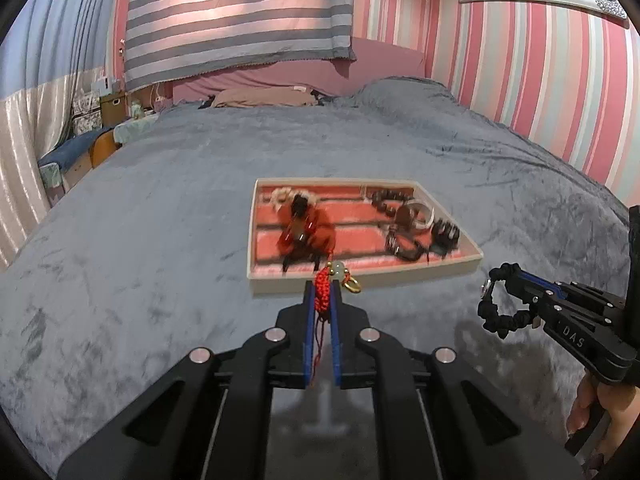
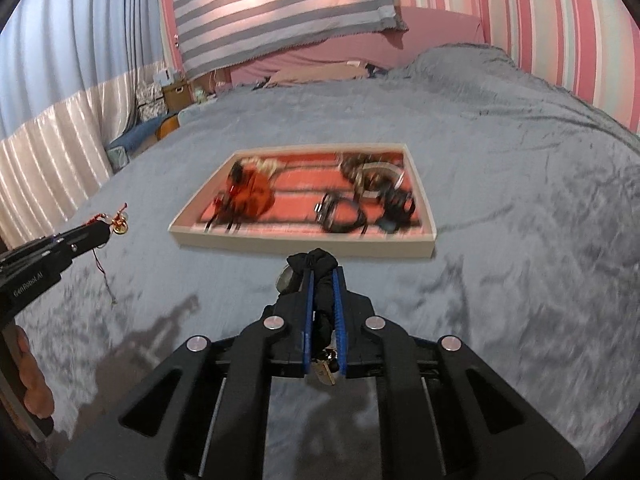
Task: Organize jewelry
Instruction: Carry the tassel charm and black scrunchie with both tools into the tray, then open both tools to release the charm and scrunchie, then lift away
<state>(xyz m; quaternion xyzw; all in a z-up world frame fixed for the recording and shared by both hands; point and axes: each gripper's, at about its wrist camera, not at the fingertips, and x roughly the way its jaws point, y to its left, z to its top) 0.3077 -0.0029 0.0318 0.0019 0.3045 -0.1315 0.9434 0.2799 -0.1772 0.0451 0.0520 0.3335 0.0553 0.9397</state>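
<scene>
My left gripper (image 1: 321, 294) is shut on a red braided cord charm (image 1: 322, 292) with a pale bead and gold ring, held above the blanket just short of the tray. The same charm (image 2: 118, 224) shows at the left gripper (image 2: 105, 233) in the right wrist view. My right gripper (image 2: 322, 276) is shut on a black braided bracelet (image 2: 316, 264) whose metal clasp hangs below. From the left wrist view the bracelet (image 1: 494, 312) dangles as a loop from the right gripper (image 1: 505, 276). The shallow tray (image 1: 360, 280), red-lined, holds a red tasselled piece (image 1: 306, 228) and dark bracelets (image 1: 416, 228).
A grey plush blanket (image 1: 160, 220) covers the bed all around the tray (image 2: 304, 246). A striped pink wall stands at the right, a striped cloth (image 1: 240, 12) hangs behind, and a bedside stand with boxes (image 1: 112, 108) is far left. A hand (image 1: 600, 420) grips the right tool.
</scene>
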